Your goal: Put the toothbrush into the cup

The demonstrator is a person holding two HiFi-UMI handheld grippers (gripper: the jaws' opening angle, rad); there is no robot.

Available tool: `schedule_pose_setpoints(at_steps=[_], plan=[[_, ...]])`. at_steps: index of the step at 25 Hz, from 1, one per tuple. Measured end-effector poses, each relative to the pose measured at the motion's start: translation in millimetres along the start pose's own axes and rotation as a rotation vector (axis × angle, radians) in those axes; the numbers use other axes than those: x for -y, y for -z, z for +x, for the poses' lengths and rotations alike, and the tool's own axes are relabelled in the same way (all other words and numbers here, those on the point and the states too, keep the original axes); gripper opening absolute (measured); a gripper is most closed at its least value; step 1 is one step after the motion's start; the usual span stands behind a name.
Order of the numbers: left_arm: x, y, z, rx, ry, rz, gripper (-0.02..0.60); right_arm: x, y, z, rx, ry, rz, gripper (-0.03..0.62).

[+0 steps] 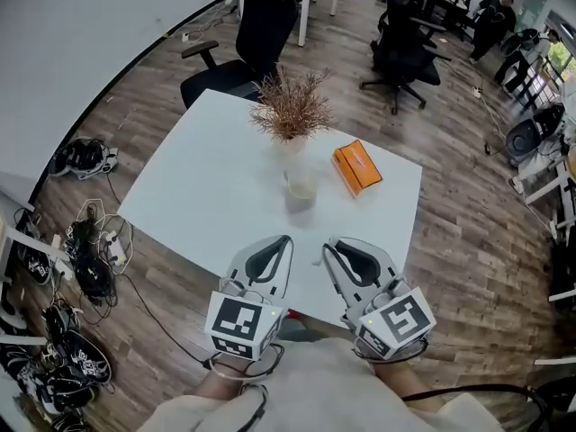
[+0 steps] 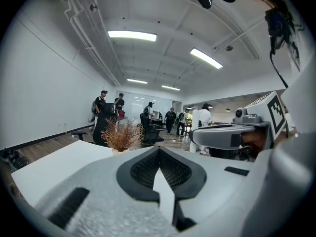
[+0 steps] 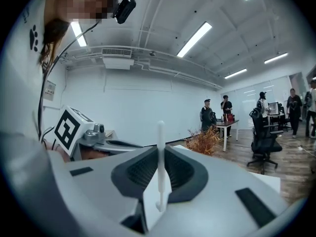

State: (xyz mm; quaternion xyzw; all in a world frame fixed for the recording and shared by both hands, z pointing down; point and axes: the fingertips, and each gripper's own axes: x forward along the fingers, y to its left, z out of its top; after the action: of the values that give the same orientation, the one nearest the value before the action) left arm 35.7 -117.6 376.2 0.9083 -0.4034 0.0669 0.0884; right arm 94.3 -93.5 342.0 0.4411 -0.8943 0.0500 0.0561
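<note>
On the wood floor at the far left lies a pile of black cables (image 1: 90, 241) and shoes (image 1: 83, 156). Next comes the white table (image 1: 198, 178), with a black office chair (image 1: 247, 34) behind its far corner. The left gripper (image 1: 283, 241) sits over the near edge of the table. In the left gripper view its two jaws (image 2: 159, 152) are pressed together at the tips, and there is nothing between them. That view also shows the white table top (image 2: 54, 164) and the dried plant (image 2: 121, 136) far off. In the head view, the brown dried plant (image 1: 291, 111) stands in a pale vase in the middle of the table. The clear cup (image 1: 301, 185) stands just in front of it, on the side closer to the grippers. The cup stands upright, well apart from both grippers. The right gripper (image 1: 330, 244) is just beside the left one, also over the near edge. In the right gripper view its jaws (image 3: 160, 149) are squeezed on a thin white toothbrush (image 3: 160, 172). The toothbrush stands straight up between them, and its top pokes out above the jaws. I cannot tell which end has the bristles. The dried plant (image 3: 203, 141) shows behind it, a bit to the right. To the right of the cup, an orange box (image 1: 357, 167) lies flat on the table, near the cup but not touching it. More black office chairs (image 1: 400, 39) stand on the floor beyond the table, at the right.
</note>
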Motion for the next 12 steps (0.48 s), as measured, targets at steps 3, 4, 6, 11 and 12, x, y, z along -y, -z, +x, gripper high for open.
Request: schedule_pose_setpoints(at_steps=[3,4,6,11,12], plan=[[-2,1,11,-0.012,0.000,-0.003,0.008,8,-1,7,-0.001,-0.008,0.006,0.054],[-4,1,14,-0.018,-0.001,-0.005,0.008,9,-1,10,-0.002,-0.010,0.006,0.054],[-8,1,18,-0.029,-0.007,-0.009,0.009,13,-1,16,-0.002,-0.014,0.005,0.054],[-22,2,28,-0.050,-0.005,-0.009,0.009,25,-4,37,0.003,-0.003,0.007,0.054],[-24,5,30,-0.058,0.002,-0.010,0.009,27,-4,41,0.003,-0.001,0.009,0.054]])
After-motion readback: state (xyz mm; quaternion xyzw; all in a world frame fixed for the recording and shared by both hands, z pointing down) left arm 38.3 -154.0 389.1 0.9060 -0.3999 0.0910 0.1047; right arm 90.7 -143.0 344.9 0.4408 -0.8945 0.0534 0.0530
